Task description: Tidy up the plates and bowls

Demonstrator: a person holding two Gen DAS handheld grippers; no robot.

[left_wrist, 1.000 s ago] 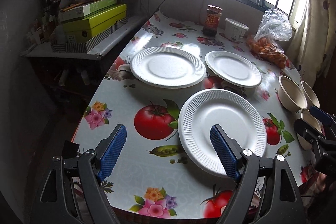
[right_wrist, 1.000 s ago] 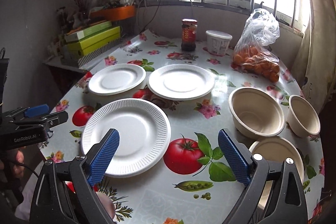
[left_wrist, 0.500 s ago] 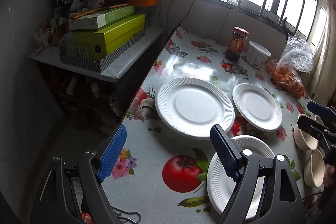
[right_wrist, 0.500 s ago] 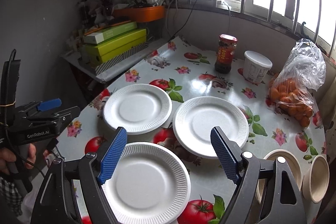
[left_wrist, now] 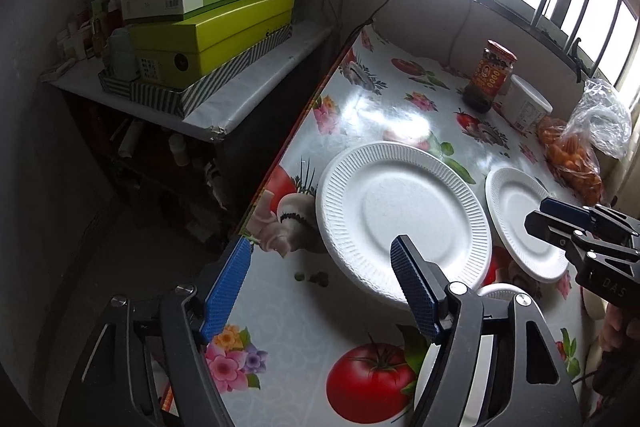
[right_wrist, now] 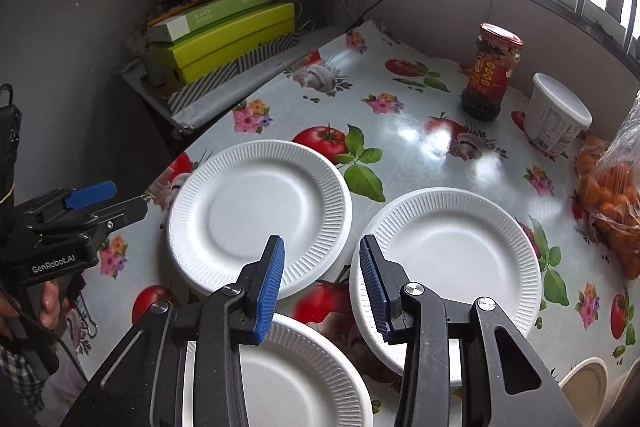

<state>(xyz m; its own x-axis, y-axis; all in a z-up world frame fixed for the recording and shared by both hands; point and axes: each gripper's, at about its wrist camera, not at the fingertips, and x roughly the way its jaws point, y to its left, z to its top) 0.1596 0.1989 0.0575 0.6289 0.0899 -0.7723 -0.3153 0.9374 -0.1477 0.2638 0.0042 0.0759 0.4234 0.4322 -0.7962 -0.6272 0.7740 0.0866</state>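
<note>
Ribbed round white foam plates (right_wrist: pixel 260 211) btwn open left gripper (left_wrist: pixel 320 291) & right gripper (right_wrist: pixel 322 287)

Your right hand-held gripper (right_wrist: pixel 322 287) covers most of near plate (right_wrist: pixel 304 379). Bowls (right_wrist: pixel 588 387) beside that plate cut by frame edge. Jar (right_wrist: pixel 490 71) label beyond plates too small to read.

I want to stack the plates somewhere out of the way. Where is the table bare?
Bare cloth lies behind the two far plates, short of the sauce jar and white tub. It is crowded near the front, where three plates almost meet, and by the orange bag.
</note>
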